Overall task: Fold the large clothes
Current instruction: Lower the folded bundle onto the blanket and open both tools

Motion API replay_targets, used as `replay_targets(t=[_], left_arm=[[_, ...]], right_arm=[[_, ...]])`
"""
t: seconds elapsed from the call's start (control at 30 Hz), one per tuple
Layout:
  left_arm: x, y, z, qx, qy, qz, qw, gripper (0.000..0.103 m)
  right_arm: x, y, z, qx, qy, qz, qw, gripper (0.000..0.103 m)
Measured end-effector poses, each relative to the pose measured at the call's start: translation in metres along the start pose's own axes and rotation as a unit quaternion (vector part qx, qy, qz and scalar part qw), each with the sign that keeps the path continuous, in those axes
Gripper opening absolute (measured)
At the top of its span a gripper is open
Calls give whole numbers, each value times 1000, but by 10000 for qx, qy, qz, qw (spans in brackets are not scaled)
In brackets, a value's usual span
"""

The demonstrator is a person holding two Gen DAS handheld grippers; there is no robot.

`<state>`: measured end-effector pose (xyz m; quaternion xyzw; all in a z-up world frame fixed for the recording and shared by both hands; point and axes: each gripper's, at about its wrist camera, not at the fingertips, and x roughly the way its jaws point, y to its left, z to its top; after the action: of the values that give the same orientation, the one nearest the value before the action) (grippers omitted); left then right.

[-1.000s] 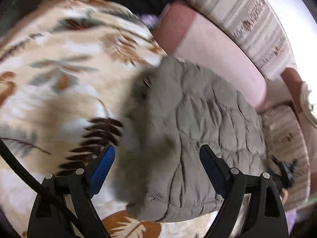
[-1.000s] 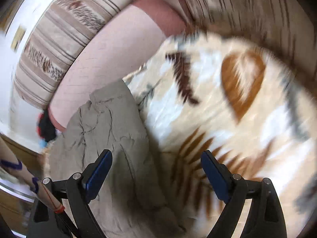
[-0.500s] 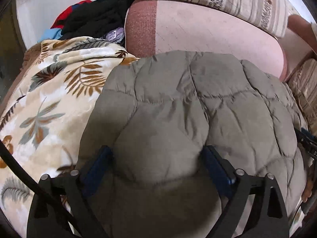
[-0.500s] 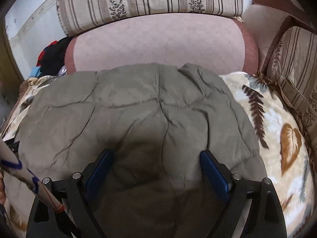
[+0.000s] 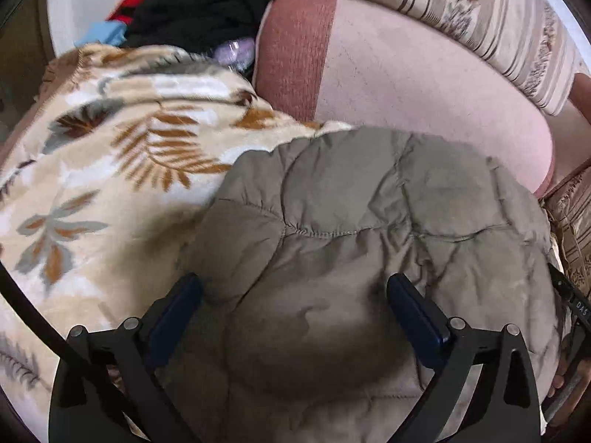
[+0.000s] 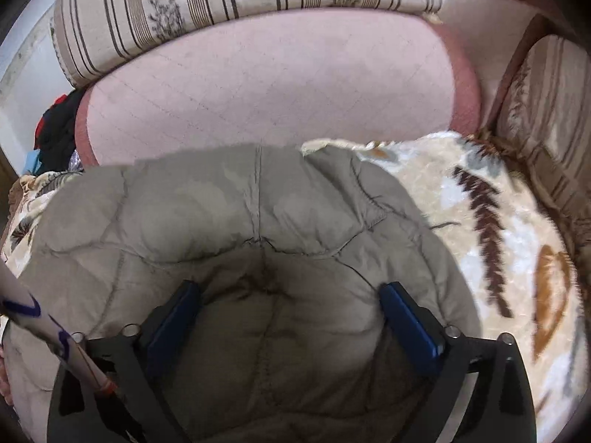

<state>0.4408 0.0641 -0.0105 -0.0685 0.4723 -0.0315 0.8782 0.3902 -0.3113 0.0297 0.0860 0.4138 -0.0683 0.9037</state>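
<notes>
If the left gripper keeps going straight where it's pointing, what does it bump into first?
Most likely the quilted grey-green jacket. The left gripper has open jaws and the padded fabric fills the space right ahead, though how near is unclear.

A leaf-patterned blanket (image 5: 110,184) covers the sofa seat. The grey quilted jacket (image 5: 369,240) lies on it, directly under the gripper.

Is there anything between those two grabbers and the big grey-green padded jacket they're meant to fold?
Nothing visible. The left hand-held gripper and right hand-held gripper both hang wide open directly over the quilted jacket, which lies on the leaf-patterned blanket.
</notes>
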Motion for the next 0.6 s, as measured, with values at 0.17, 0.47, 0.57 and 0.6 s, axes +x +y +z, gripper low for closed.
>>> replay_targets(t=[0.17, 0.47, 0.57, 0.6], left_arm=[[-75, 15, -38, 43, -601, 292, 9978, 101], [-195, 17, -134, 98, -1751, 986, 9796, 101], [-223, 15, -156, 50, -2008, 757, 9767, 101], [-232, 14, -163, 31, -2071, 722, 9756, 101]], right_arm=[[-76, 24, -41, -360, -349, 332, 9982, 99], [-137, 27, -162, -217, -38, 376, 9990, 99], [-152, 25, -188, -39, 95, 410, 9991, 99], [-156, 26, -193, -21, 94, 410, 9991, 99]])
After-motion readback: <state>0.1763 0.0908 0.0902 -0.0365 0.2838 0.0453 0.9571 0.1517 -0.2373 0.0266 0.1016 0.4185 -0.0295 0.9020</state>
